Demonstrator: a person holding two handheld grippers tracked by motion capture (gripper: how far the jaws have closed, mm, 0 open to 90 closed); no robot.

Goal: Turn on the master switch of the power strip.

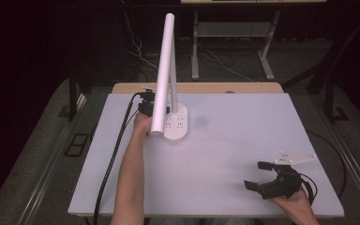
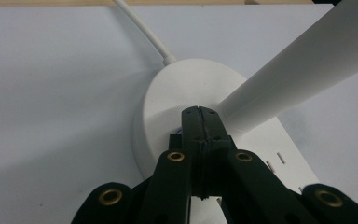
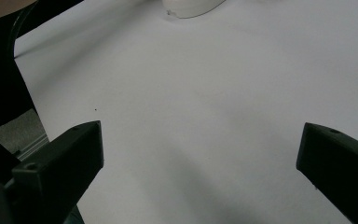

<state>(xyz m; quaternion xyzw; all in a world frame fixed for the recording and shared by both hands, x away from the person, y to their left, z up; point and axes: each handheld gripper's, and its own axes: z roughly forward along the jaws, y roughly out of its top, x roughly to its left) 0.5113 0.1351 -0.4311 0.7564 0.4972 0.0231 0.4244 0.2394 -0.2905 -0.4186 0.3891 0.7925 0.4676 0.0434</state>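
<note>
So starting on the left: the left gripper (image 2: 199,114) has its fingers pinched completely together, nothing held between them, and the tips are sitting right at the top of the desk lamp's base (image 2: 168,100), at the foot of the lamp arm (image 2: 303,65). Can't tell if the tips actually touch the base or just hover over it; there might be a button under them, but the fingers hide that spot. From those fingers the lamp arm runs up and away to the right, and the white cord (image 2: 142,29) leaves the base straight ahead toward the far edge of the table (image 1: 243,140).

In the high view the lamp (image 1: 166,70) is a long white tube, its long axis running from near the left hand up and away across the table.

Over on the right, the right gripper (image 1: 262,176) has its fingers spread wide, empty, well apart from the lamp. So the left hand is clearly the nearer one.

No brand, label or readable writing anywhere that I can make out.
</note>
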